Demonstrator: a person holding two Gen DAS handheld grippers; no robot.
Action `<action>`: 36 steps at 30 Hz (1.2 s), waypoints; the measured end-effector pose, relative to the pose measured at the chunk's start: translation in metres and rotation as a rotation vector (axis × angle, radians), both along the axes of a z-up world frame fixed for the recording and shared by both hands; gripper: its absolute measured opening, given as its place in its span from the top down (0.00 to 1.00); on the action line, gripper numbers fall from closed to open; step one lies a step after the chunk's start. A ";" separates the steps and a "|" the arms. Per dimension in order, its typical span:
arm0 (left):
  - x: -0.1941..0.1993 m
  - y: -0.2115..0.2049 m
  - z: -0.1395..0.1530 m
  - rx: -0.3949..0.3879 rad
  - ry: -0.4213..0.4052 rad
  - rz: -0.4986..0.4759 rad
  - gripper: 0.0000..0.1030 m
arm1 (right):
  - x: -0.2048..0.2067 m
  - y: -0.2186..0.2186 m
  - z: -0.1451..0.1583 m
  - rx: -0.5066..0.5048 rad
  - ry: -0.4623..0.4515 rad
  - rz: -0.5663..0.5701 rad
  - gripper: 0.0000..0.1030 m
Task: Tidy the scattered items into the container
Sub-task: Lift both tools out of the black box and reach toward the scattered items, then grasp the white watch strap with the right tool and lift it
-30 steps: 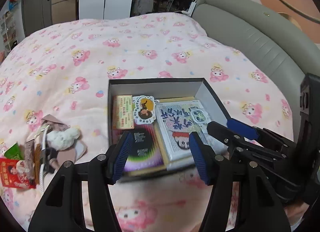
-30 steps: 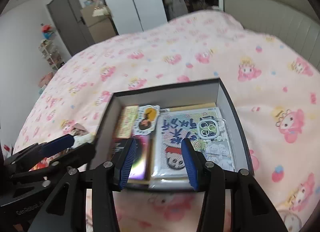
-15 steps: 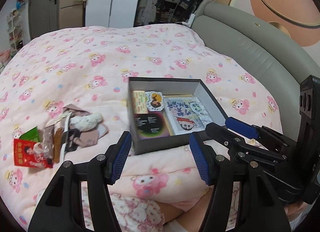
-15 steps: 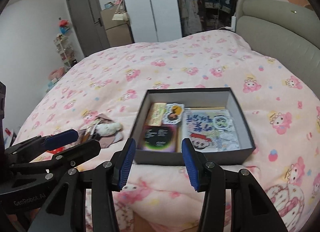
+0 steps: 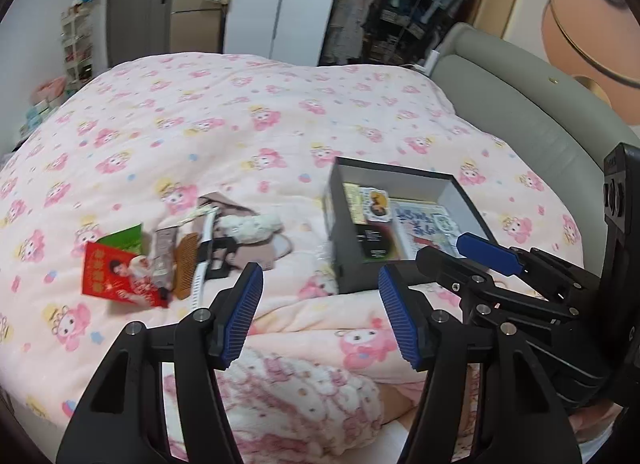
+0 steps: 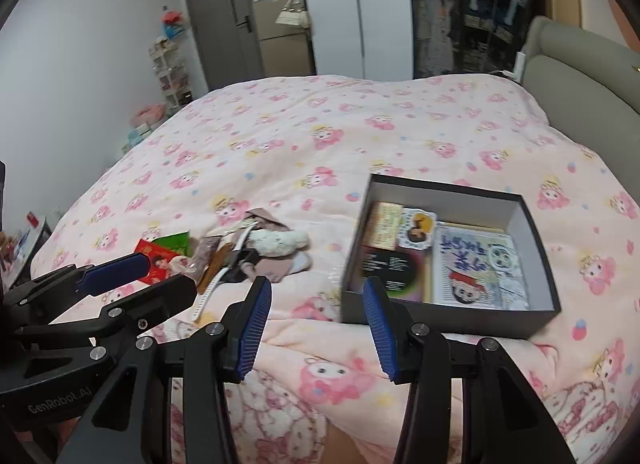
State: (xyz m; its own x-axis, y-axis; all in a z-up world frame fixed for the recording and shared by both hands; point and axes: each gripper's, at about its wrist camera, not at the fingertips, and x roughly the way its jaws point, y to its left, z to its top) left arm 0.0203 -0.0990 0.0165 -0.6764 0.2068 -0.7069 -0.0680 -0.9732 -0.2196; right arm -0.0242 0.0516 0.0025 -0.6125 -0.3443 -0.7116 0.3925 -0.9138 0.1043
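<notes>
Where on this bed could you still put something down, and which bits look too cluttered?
Bare quilt stretches behind the pile and the box, towards the wardrobe. A narrow free strip lies between pile and box. The pile is crowded: red packet, comb, fluffy toy. The box floor is nearly covered; only its far right corner looks bare.

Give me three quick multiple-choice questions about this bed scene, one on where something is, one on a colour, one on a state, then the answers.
1. Where is the pile of loose items relative to the box in the right wrist view?
A. inside it
B. to its left on the bed
C. behind it

2. What colour are the gripper pads?
A. blue
B. red
C. green

3. What is the left gripper holding?
A. a comb
B. a red packet
C. nothing, jaws open

Answers: 1 B, the pile lies on the bedcover left of the box. 2 A, both ribbed pads are blue. 3 C, only the bedcover shows between its pads.
</notes>
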 end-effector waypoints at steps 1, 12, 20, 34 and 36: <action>0.002 -0.005 -0.001 -0.001 -0.001 0.011 0.39 | 0.000 -0.007 -0.001 0.004 -0.002 0.013 0.57; 0.012 -0.083 -0.028 0.069 -0.049 0.185 0.36 | -0.019 -0.074 -0.035 -0.079 -0.143 0.216 0.58; -0.006 -0.170 -0.096 0.182 -0.207 0.391 0.39 | -0.061 -0.107 -0.093 -0.051 -0.297 0.229 0.58; -0.089 -0.200 -0.169 0.355 -0.416 0.260 0.56 | -0.118 -0.185 -0.192 0.069 -0.551 0.308 0.61; -0.094 -0.201 -0.172 0.350 -0.435 0.262 0.55 | -0.122 -0.197 -0.209 0.074 -0.599 0.340 0.60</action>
